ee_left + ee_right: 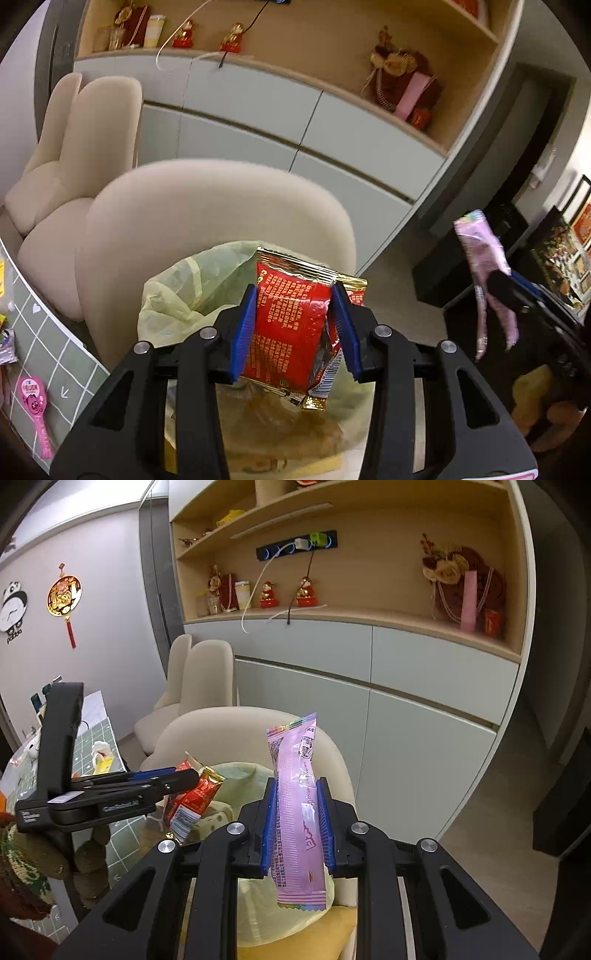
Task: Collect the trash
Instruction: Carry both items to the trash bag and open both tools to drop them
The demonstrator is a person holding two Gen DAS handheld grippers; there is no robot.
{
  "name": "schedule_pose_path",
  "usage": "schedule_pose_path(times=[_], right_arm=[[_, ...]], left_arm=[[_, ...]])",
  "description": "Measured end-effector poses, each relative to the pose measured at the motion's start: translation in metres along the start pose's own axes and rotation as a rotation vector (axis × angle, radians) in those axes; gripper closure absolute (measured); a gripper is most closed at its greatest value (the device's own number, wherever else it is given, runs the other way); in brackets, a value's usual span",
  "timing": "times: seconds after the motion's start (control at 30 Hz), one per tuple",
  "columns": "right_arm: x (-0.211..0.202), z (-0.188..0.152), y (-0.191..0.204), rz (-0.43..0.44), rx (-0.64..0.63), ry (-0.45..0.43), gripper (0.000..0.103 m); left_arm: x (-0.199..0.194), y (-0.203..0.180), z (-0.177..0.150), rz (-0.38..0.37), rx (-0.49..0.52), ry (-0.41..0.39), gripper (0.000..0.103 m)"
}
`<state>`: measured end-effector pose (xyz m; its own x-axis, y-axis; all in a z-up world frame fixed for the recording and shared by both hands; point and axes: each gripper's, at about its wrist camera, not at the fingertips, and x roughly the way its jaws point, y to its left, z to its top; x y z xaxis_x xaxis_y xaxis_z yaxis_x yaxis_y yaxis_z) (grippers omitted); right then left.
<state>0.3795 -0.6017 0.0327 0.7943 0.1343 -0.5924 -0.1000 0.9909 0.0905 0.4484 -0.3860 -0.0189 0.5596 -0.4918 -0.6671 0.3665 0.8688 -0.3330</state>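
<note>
A: L gripper (pixel 295 328), centre frame, clamps a red-and-gold snack wrapper (pixel 288 325) btwn its blue pads: crinkled foil, white print, barcode flap at bottom. It hangs over the pale yellow-green bin liner (pixel 177 288).

B: R gripper (pixel 297 821), lower centre, pinches a long pink wrapper (pixel 295 812) upright, rainbow crimped ends, pads pressed on both sides.

A: Hidden bits? Bin body cut off by gripper frame; contents under liner brownish, can't ID. Pink wrapper blurred at right edge of L view.

B: R view only: L gripper side-on at mid-left. L view only: green grid mat (pixel 55 332) w/ pink item (pixel 35 417), lower left.
</note>
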Motion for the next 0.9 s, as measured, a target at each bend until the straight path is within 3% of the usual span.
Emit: schedule_pose_path(times=[0.17,0.3,0.73,0.9], right_arm=[[0.014,-0.007,-0.005,0.034,0.001,0.025,0.082],[0.029,-0.006,0.000,0.073,-0.006,0.037,0.082],[0.072,-0.009,0.035,0.170,-0.033,0.092,0.082],[0.091,-0.010,0.052,0.168,-0.065,0.107,0.082]], left_arm=[[0.014,0.008,-0.006,0.038,-0.031,0.035,0.063],[0.013,0.015,-0.008,0.053,-0.071,0.050,0.052],[-0.054,0.026,-0.021,0.158,-0.065,-0.025,0.052],[-0.077,0.032,-0.031,0.198,-0.066,-0.055,0.049]])
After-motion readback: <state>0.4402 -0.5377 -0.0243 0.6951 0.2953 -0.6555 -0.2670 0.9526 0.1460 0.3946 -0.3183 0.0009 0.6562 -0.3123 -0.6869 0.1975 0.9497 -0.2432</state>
